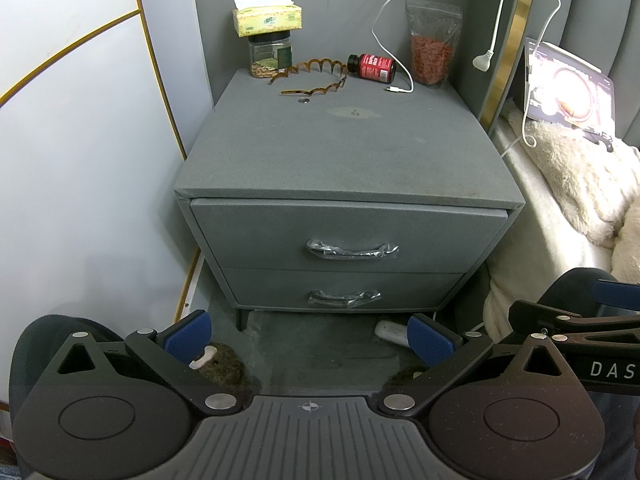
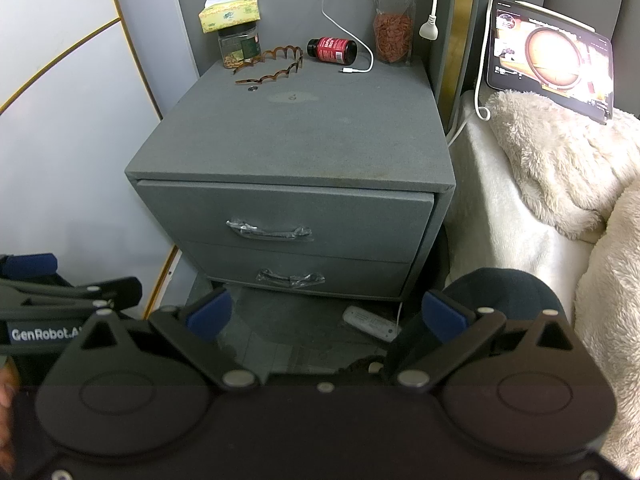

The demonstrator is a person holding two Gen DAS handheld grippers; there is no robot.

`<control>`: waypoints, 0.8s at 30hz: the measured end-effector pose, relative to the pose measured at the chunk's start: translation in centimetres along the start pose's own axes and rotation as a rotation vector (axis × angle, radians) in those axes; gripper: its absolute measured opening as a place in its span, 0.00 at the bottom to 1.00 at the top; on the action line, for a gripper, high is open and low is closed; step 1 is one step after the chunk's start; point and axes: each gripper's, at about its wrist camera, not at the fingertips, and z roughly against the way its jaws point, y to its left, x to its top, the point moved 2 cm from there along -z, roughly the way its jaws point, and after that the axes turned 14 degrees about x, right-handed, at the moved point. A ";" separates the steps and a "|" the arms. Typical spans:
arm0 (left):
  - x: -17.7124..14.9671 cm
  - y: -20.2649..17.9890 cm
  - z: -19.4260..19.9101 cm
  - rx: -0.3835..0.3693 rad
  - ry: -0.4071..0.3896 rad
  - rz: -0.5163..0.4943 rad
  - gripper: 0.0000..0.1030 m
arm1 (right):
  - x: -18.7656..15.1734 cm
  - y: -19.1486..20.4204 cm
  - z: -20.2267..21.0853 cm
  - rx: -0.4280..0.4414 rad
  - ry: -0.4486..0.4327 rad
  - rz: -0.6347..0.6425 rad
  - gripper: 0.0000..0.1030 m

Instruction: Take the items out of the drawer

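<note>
A grey fabric nightstand (image 1: 344,148) (image 2: 296,136) has two shut drawers. The top drawer (image 1: 344,236) (image 2: 288,220) has a plastic-wrapped handle (image 1: 352,249) (image 2: 269,231). The lower drawer (image 1: 344,292) (image 2: 296,272) has a handle (image 1: 344,297) (image 2: 291,278) too. What the drawers hold is hidden. My left gripper (image 1: 310,338) is open and empty, low in front of the nightstand. My right gripper (image 2: 328,314) is open and empty, beside it to the right. Each gripper shows at the edge of the other's view.
On the nightstand top: a tissue box (image 1: 267,19) on a jar (image 1: 270,56), a brown wavy headband (image 1: 312,76), a red bottle (image 1: 372,67), a snack bag (image 1: 432,44), a white cable (image 1: 400,89). A white item (image 2: 370,323) lies on the floor. A bed with a fluffy blanket (image 2: 560,168) and a tablet (image 2: 552,56) stands on the right.
</note>
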 end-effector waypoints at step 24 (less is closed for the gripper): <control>0.1 -0.3 0.0 0.003 -0.002 -0.002 1.00 | -0.1 0.1 0.1 0.001 0.000 0.000 1.00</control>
